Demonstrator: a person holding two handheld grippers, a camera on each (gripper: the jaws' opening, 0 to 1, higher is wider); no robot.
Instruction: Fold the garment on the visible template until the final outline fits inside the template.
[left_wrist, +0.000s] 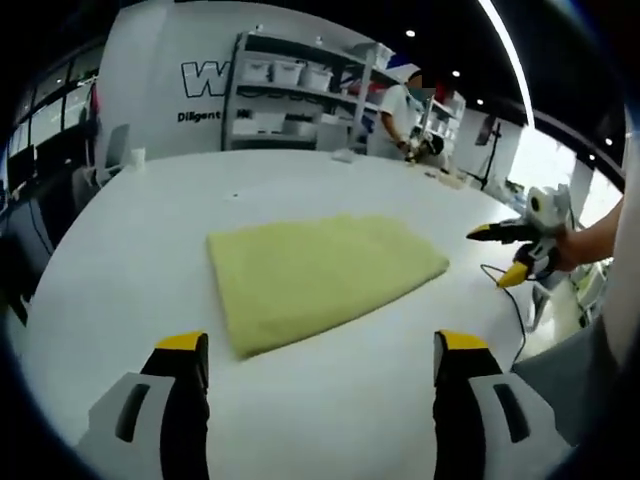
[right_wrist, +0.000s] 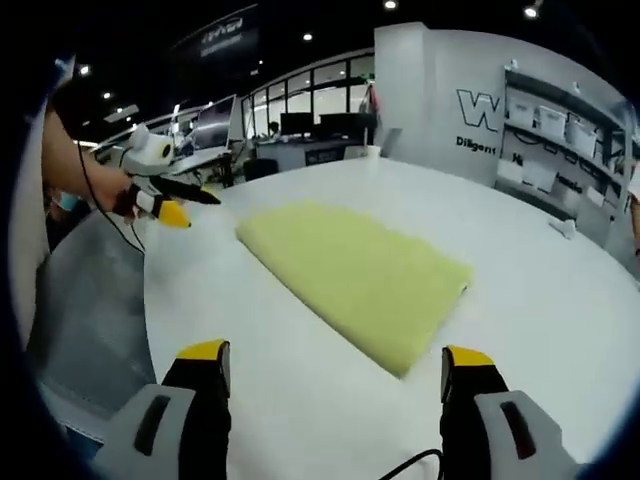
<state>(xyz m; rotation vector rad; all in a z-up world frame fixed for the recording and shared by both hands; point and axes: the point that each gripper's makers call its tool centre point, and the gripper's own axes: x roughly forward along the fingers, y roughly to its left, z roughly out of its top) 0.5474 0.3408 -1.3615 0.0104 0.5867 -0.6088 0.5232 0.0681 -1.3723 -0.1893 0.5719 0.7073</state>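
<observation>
A pale yellow-green garment (left_wrist: 320, 275) lies folded into a flat, rough rectangle on the white table (left_wrist: 150, 220). My left gripper (left_wrist: 322, 348) is open, its yellow-tipped jaws spread wide just short of the garment's near edge, with nothing between them. My right gripper (left_wrist: 488, 257), held in a hand, hovers off the garment's right end. In the right gripper view the same garment (right_wrist: 355, 270) stretches away ahead. My right gripper (right_wrist: 335, 356) stands open near its closest corner. The left gripper (right_wrist: 200, 208) hangs at the left, apart from the cloth.
The table edge (right_wrist: 150, 330) drops to grey floor on the left of the right gripper view. Shelves with white bins (left_wrist: 290, 90) stand against the back wall. A person (left_wrist: 405, 115) works at the table's far side. A black cable (left_wrist: 505, 290) trails from the right gripper.
</observation>
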